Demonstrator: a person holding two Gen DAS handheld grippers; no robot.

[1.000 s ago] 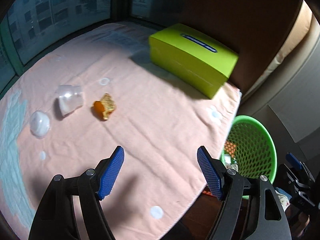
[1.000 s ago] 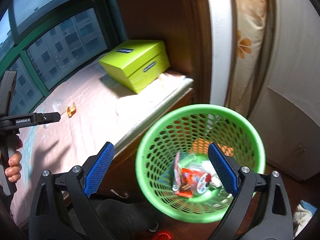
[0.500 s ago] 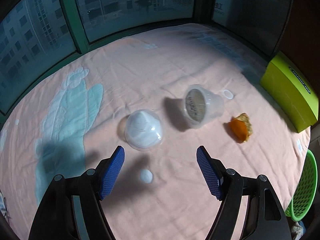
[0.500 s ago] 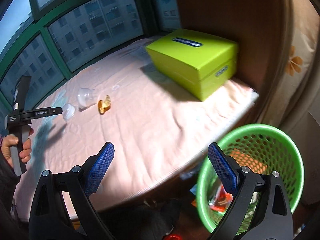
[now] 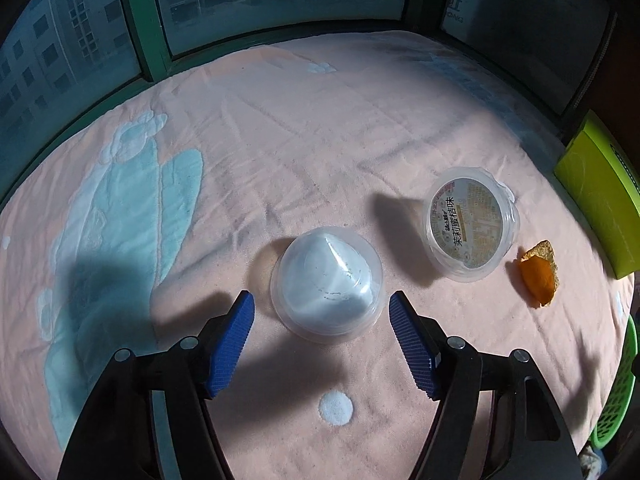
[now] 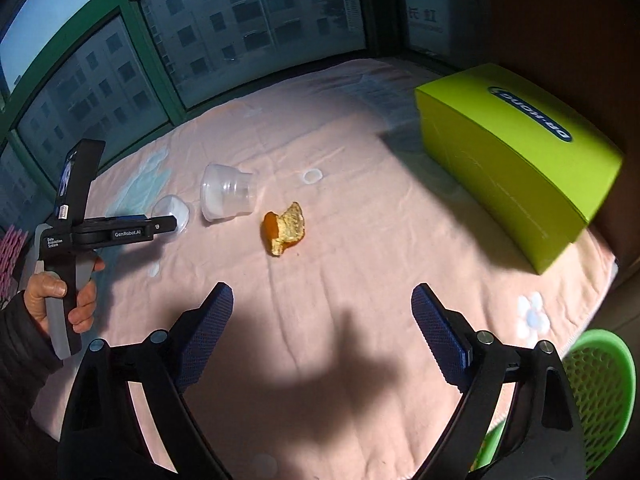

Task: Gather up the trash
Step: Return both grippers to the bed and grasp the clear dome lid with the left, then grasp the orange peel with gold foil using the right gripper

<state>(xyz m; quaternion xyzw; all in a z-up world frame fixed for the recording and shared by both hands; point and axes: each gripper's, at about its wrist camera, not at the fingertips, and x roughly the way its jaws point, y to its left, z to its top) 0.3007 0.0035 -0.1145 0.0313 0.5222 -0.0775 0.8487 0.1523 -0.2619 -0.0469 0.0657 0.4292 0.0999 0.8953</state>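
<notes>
While your left tongs (image 5: 322,310) hang over the pink blanket (image 5: 304,128), their wrist view reads what the right view cannot: the printed label on the sealed foil of the tipped clear cup (image 5: 471,229), and the white cone-shaped inside of the domed plastic lid (image 5: 326,282). Your right wrist view adds your left hand (image 6: 60,300) gripping its tool handle, and the full top of the lime-green box (image 6: 516,160) with its dark oval logo.

Trash, placed from the tipped clear cup:
- domed plastic lid: just beside it, toward your left tongs, mouth down, translucent, lying between the blue pads (image 5: 234,344) with gaps on both sides. Those tongs are moderately wide and closing, not yet touching it.
- orange peel (image 5: 538,274): just beside it on the box side, curled, orange outside, pale pith showing.
- the cup itself lies on its side on the blanket, apart from the box.

Your right tongs (image 6: 322,324) stand wide and are closing, with only blanket and shadow between them; the peel lies well ahead of them.

A green mesh basket (image 6: 600,380) sits beyond the blanket's edge, on the far side of the peel from the cup. Its contents cannot be made out.
</notes>
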